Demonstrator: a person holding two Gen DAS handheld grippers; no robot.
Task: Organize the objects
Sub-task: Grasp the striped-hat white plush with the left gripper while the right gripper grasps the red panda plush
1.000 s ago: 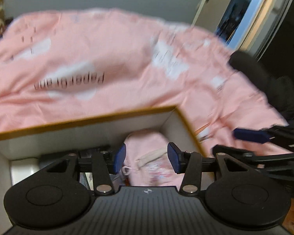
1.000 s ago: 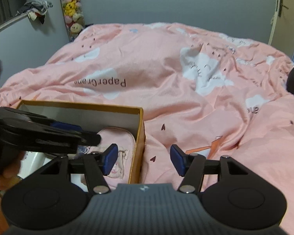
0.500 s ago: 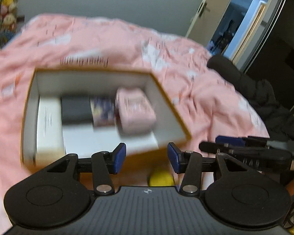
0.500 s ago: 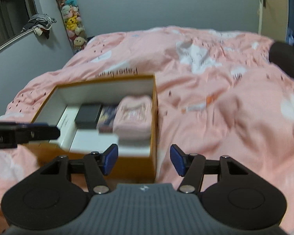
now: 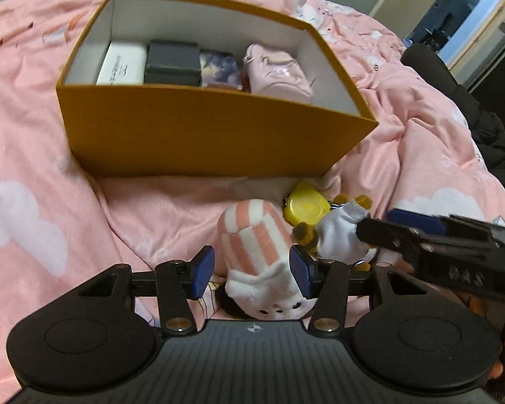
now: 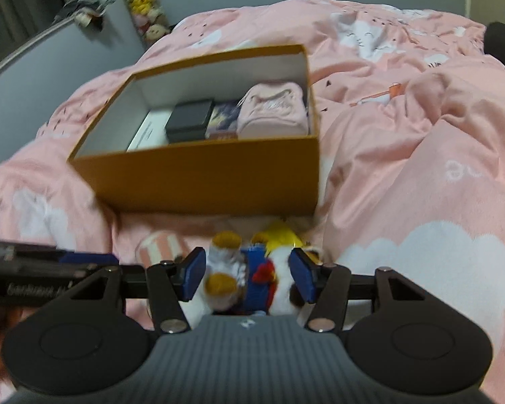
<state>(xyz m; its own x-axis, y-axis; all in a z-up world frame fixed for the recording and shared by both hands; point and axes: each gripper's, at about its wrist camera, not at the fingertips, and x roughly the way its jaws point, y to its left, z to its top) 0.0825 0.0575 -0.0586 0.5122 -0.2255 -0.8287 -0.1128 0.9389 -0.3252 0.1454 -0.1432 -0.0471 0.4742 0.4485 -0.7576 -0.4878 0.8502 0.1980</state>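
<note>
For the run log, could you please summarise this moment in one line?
left gripper: opening, straddling striped plush | right gripper: straddling duck plush | box: partly filled

beyond both sets of fingers sits the box on the bed, 4 items inside. a striped plush lies between the left fingers, a duck plush between the right fingers.

Bed: you work over a bed spread with a rumpled pink quilt printed with white clouds.
Box: an open orange box sits directly on your quilt.
Striped plush: a pink-and-white striped plush lies on the quilt in front of the box.
Yellow case: a yellow case rests just beside it, near the box's corner.
White plush: a white plush with blue and red lies next to the case.
</note>
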